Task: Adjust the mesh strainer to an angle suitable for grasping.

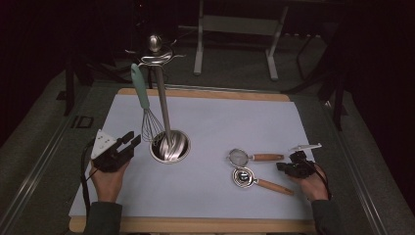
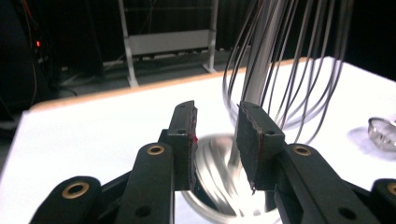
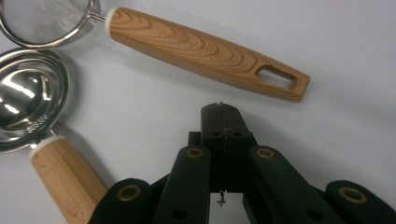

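Seemingly partway: from above, a whisk [image 1: 145, 105] hangs on the stand [image 1: 161, 93] while strainer [image 1: 254, 157] and separator [image 1: 262, 181] lie on the table [image 1: 215, 122]; the left gripper [image 2: 215, 135] faces the whisk's wires, jaws parted and empty; the right gripper [image 3: 223, 128], jaws closed on nothing, nears the strainer's handle, its lettering unreadable.

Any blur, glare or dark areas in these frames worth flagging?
High view: surroundings nearly black, white mat evenly lit, glare on the stand's base. Left gripper view: whisk wires and the base smeared, fingers sharp. Right gripper view: crisp, with highlights on the steel scoop.
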Available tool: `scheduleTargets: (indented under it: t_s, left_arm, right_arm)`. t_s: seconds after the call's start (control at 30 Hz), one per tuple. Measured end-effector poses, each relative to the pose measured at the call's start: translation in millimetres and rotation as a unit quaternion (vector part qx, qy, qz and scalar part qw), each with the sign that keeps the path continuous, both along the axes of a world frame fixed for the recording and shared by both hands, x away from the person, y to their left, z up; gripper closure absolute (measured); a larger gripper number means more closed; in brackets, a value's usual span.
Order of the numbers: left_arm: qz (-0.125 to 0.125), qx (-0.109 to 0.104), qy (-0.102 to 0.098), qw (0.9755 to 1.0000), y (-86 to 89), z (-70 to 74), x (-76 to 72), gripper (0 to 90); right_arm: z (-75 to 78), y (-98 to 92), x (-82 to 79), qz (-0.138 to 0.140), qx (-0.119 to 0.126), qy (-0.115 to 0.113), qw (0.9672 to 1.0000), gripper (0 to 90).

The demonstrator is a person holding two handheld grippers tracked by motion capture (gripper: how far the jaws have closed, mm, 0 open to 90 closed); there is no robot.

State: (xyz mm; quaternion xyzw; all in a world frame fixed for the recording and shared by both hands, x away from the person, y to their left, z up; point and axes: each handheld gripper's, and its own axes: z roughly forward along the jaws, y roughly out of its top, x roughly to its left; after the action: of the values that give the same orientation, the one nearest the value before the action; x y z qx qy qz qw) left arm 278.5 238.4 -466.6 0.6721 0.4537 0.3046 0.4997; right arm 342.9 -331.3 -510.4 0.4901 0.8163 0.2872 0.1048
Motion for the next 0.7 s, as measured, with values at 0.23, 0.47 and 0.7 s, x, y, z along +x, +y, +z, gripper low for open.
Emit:
scheduleTargets:
  t_s: [0.23,0.47,0.7]
  left_arm:
    - [0.003,0.015,0.041,0.9991,-0.4,-37.0,-9.0,66.0]
    - [0.011,0.016,0.045,0.9988,1.6,-57.6,-16.4,66.1]
    - [0.012,0.017,0.071,0.9973,0.7,-68.6,-14.1,66.0]
  right_arm:
    - [-4.5,0.8,5.5,-0.008,-0.003,0.006,0.9999,89.7]
    - [-3.9,2.4,14.2,-0.013,-0.010,0.009,0.9998,89.7]
    - [-3.3,5.8,24.6,-0.016,-0.014,0.012,0.9997,89.7]
